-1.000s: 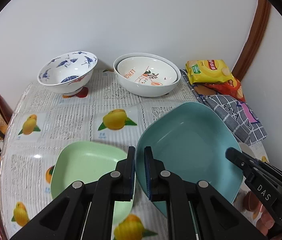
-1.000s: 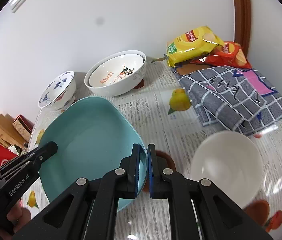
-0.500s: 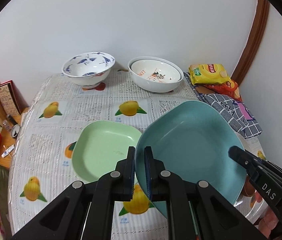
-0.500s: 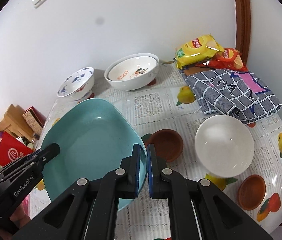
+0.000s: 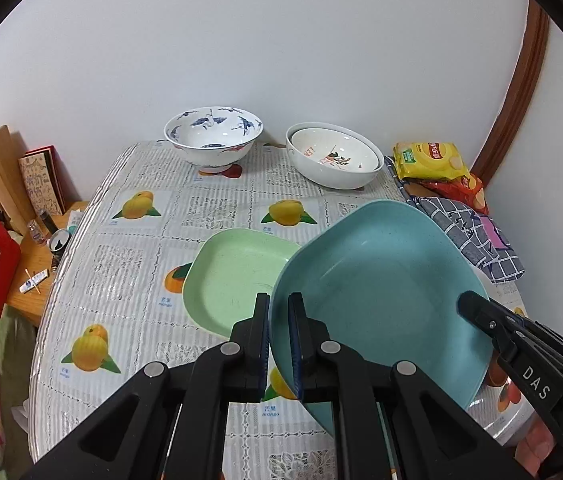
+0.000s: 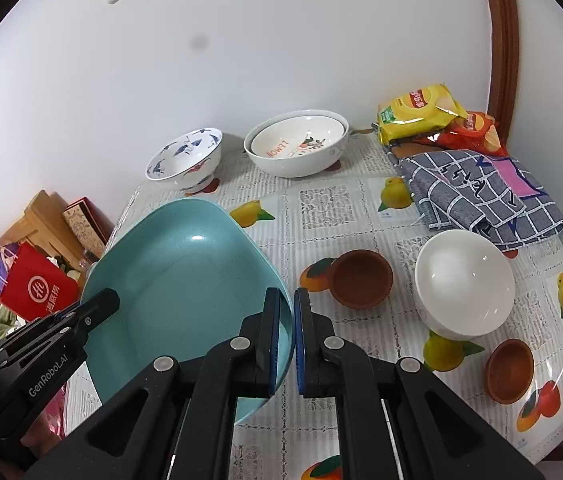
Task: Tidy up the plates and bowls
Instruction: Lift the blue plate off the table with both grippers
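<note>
A large teal plate (image 5: pixel 381 292) hangs tilted above the table, held from both sides. My left gripper (image 5: pixel 279 304) is shut on its left rim, and my right gripper (image 6: pixel 287 300) is shut on its right rim (image 6: pixel 185 276). Each view shows the other gripper's tip at the plate's far edge. A light green plate (image 5: pixel 233 276) lies flat on the table, below and left of the teal one. By the wall stand a blue-patterned bowl (image 5: pixel 213 136) and two nested white bowls (image 5: pixel 333 156).
Right of the teal plate the table carries a brown clay bowl (image 6: pixel 361 278), a white bowl (image 6: pixel 463 284) and a second brown bowl (image 6: pixel 509 370). A checked cloth (image 6: pixel 481 196) and snack bags (image 6: pixel 417 114) fill the far right corner. A cluttered wooden shelf (image 5: pixel 33 276) stands left of the table.
Both grippers rose and drew back from the wall with the teal plate between them. The bowls look smaller and farther, and more of the table shows, including the whole green plate.
</note>
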The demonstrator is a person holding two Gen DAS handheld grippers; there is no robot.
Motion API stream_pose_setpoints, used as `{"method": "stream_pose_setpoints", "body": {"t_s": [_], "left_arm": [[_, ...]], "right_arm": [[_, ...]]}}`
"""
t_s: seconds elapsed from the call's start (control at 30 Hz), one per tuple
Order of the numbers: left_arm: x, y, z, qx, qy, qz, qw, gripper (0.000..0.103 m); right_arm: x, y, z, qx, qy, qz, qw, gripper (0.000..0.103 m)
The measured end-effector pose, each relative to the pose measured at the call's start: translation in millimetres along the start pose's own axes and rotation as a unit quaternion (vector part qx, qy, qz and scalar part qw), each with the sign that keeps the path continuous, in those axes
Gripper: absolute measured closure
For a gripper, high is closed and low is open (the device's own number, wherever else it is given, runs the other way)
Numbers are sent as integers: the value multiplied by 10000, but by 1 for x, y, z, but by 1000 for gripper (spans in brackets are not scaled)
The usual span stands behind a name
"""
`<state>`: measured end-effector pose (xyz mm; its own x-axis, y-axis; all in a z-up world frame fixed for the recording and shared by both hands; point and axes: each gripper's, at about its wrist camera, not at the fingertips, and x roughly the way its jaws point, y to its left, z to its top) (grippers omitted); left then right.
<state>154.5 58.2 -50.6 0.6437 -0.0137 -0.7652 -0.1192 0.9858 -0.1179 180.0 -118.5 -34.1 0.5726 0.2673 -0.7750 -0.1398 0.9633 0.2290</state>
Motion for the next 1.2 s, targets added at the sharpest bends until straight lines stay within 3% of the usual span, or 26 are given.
{"method": "stream_pose_setpoints", "body": {"t_s": [1.2], "left_arm": [[3, 20, 3, -233, 34, 78, 9997, 93]], "right_arm": [[10, 24, 9, -293, 60, -9, 9996, 96]]}}
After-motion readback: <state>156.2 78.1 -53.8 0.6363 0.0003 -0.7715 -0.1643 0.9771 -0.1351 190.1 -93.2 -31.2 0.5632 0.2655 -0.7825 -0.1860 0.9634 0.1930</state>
